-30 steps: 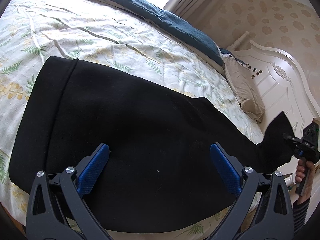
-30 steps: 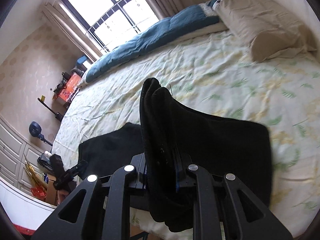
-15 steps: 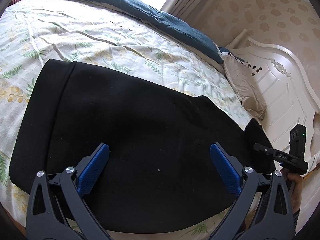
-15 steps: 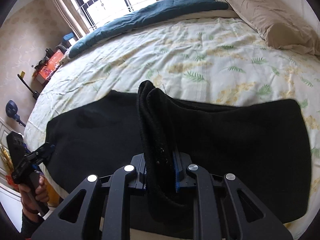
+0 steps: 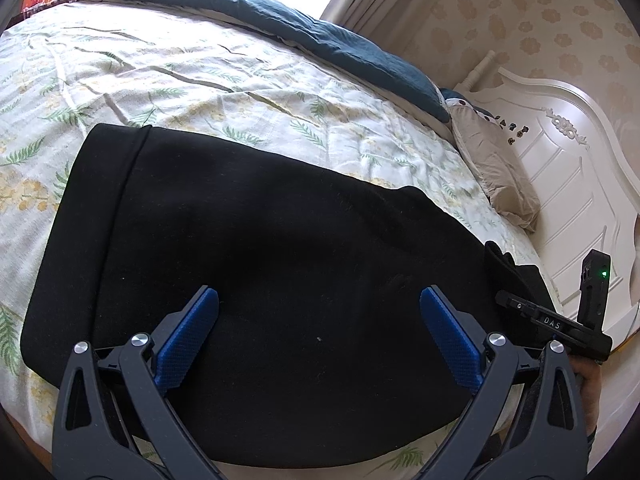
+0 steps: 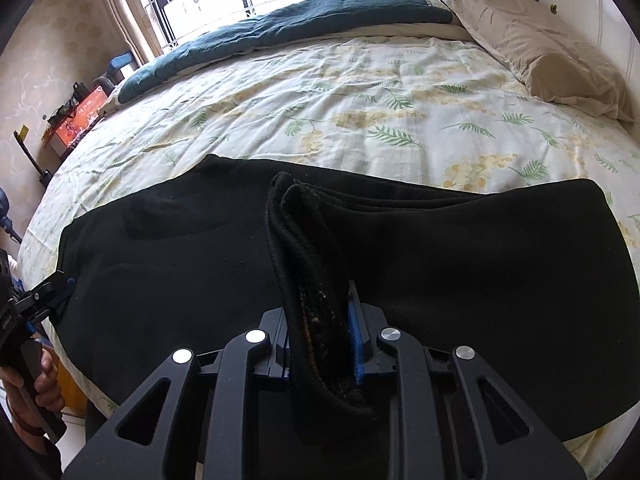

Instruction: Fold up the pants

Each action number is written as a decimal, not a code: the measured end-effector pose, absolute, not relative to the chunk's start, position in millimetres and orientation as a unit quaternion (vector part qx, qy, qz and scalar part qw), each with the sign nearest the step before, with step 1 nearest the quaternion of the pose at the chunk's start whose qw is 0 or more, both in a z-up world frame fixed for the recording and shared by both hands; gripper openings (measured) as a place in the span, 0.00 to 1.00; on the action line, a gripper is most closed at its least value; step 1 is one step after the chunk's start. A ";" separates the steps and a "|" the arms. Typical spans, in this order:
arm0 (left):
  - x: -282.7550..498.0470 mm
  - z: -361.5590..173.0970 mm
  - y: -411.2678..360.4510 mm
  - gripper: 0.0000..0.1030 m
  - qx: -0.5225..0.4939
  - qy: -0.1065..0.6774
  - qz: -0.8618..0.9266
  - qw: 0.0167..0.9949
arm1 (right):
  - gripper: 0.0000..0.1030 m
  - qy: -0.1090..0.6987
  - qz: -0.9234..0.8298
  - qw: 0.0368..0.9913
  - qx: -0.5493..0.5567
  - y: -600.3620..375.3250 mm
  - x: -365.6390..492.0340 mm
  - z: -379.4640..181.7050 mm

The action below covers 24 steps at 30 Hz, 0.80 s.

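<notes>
Black pants (image 5: 280, 232) lie flat across the floral bed sheet (image 5: 200, 92), waistband at the left. My left gripper (image 5: 318, 300) hovers open over their near edge, its blue pads wide apart and nothing between them. In the right wrist view the pants (image 6: 500, 264) spread along the bed's front. A bunched fold of the leg end (image 6: 308, 248) stands up between the pads of my right gripper (image 6: 320, 316). Its jaws are opening, with the cloth still pinched between them. The right gripper (image 5: 552, 324) also shows low at the bed's right edge, in a person's hand.
A beige pillow (image 6: 552, 56) and a rolled teal duvet (image 6: 280, 24) lie at the far side of the bed. A white headboard (image 5: 568, 184) stands to the right. The bed's near edge runs just under both grippers. The other hand (image 6: 36, 384) holds the left gripper's handle.
My right gripper has come down with the leg end, from raised in the air to low over the pants on the bed. The left gripper has stayed where it was, open.
</notes>
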State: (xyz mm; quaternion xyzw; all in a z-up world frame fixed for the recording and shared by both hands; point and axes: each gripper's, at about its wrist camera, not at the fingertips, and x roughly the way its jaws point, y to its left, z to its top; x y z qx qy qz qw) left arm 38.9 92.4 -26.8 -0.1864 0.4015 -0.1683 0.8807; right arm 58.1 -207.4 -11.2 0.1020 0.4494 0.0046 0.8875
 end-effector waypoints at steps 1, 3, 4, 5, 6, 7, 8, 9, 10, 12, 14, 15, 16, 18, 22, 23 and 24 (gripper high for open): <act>38.6 -26.8 92.2 0.97 -0.187 0.402 -0.168 0.881 | 0.25 0.448 0.004 0.888 0.101 -206.2 57.7 -11.8; 38.6 -26.8 92.2 0.97 -0.187 0.402 -0.168 0.880 | 0.31 0.445 0.006 0.889 0.104 -203.8 56.1 -12.1; 38.9 -26.9 92.4 0.97 -0.188 0.402 -0.168 0.880 | 0.32 0.443 0.007 0.890 0.106 -202.8 55.3 -12.0; 38.7 -27.1 92.2 0.97 -0.188 0.402 -0.168 0.880 | 0.34 0.442 0.007 0.891 0.107 -201.5 54.4 -11.9; 38.7 -27.3 92.2 0.98 -0.188 0.402 -0.168 0.880 | 0.35 0.440 0.009 0.891 0.108 -200.1 53.3 -11.4; 38.7 -27.3 92.2 0.98 -0.188 0.402 -0.168 0.880 | 0.36 0.437 0.010 0.892 0.111 -198.8 52.0 -10.4; 38.7 -27.3 92.2 0.97 -0.187 0.402 -0.168 0.880 | 0.38 0.437 0.013 0.892 0.112 -197.2 51.3 -9.8; 38.6 -27.2 92.1 0.98 -0.187 0.402 -0.168 0.880 | 0.40 0.435 0.017 0.893 0.116 -195.5 49.9 -9.1; 38.6 -27.1 92.0 0.98 -0.187 0.402 -0.168 0.880 | 0.41 0.433 0.020 0.893 0.119 -193.9 48.3 -8.3; 38.5 -27.1 92.0 0.98 -0.187 0.402 -0.168 0.881 | 0.42 0.428 0.030 0.894 0.130 -190.6 42.9 -6.3; 39.2 -27.5 92.4 0.97 -0.187 0.402 -0.168 0.881 | 0.45 0.421 0.048 0.895 0.141 -185.5 34.5 -6.7; 39.0 -27.4 92.3 0.97 -0.188 0.402 -0.168 0.880 | 0.53 0.420 0.054 0.895 0.140 -182.8 31.8 -8.4; 39.0 -27.4 92.2 0.98 -0.188 0.402 -0.168 0.880 | 0.56 0.420 0.063 0.895 0.136 -180.1 29.7 -10.7; 39.4 -27.7 92.4 0.98 -0.188 0.402 -0.168 0.880 | 0.59 0.407 0.075 0.902 0.124 -177.0 24.2 -12.4; 40.3 -28.0 93.3 0.98 -0.187 0.404 -0.170 0.879 | 0.59 0.384 0.141 0.891 0.196 -204.8 6.8 5.5; 41.0 -28.3 94.1 0.98 -0.189 0.404 -0.172 0.878 | 0.59 0.369 0.150 0.892 0.213 -218.8 1.0 14.6; 41.5 -28.2 95.0 0.97 -0.191 0.404 -0.174 0.877 | 0.59 0.349 0.154 0.894 0.233 -240.4 -5.8 26.1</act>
